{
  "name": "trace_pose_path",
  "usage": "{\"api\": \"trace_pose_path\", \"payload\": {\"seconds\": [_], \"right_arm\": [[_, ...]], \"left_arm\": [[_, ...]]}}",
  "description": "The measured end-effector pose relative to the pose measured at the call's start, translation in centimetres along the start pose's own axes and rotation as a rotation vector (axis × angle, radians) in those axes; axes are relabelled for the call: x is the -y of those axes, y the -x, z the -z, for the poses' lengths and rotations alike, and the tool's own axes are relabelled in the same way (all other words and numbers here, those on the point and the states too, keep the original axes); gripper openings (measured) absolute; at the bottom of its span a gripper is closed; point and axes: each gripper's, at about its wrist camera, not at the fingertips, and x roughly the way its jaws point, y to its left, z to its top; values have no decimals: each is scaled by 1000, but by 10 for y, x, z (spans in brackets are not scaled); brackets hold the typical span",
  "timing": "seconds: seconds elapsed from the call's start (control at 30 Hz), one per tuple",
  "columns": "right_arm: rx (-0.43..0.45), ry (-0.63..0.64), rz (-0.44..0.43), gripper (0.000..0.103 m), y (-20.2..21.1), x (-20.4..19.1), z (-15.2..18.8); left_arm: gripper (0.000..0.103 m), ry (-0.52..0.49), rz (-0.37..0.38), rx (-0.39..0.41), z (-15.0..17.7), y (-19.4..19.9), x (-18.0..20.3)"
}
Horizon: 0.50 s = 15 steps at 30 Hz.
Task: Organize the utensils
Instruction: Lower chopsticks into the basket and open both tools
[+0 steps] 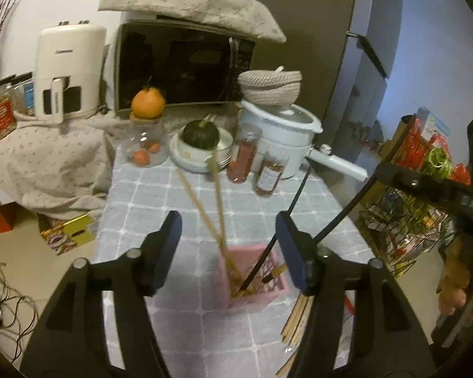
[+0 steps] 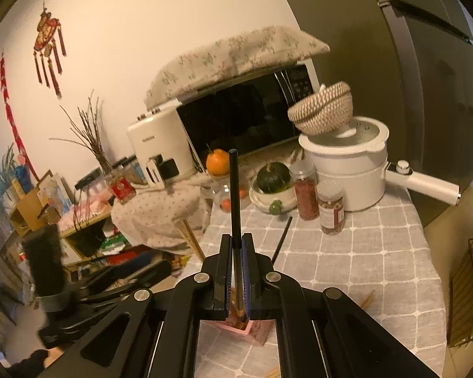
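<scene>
1. Left gripper [image 1: 228, 245] over a grey checked tablecloth [image 1: 160, 195], jaws apart, nothing between the pads.
2. Below it, a pink crate [image 1: 252, 296] holding two wooden chopsticks [image 1: 219, 208] and black chopsticks [image 1: 268, 252], all leaning.
3. More wooden chopsticks [image 1: 294, 321] lie loose just right of the crate.
4. At the table's far end: squash [image 1: 201, 134] in a bowl, two spice jars [image 1: 244, 157], white pot [image 1: 283, 138], microwave [image 1: 179, 63] (cloth-covered).
5. Right gripper [image 1: 432, 186] at right edge, gripping a black chopstick.

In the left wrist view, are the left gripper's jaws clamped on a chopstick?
No. The left gripper stands open, its jaws apart on either side of the pink basket, pressing on nothing.
</scene>
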Motion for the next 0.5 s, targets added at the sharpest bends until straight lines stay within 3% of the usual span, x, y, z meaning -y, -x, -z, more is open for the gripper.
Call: {"api": "trace_pose_path", "payload": {"seconds": [0.23,0.5], "right_arm": [[-100,-35,-1,6,-36,9,14],[-148,-47,2,6,-56,13,24]], "left_arm": [[79,0,-73,-55,15,-3,-11],[81,1,-90,-110,28,-8,-15]]}}
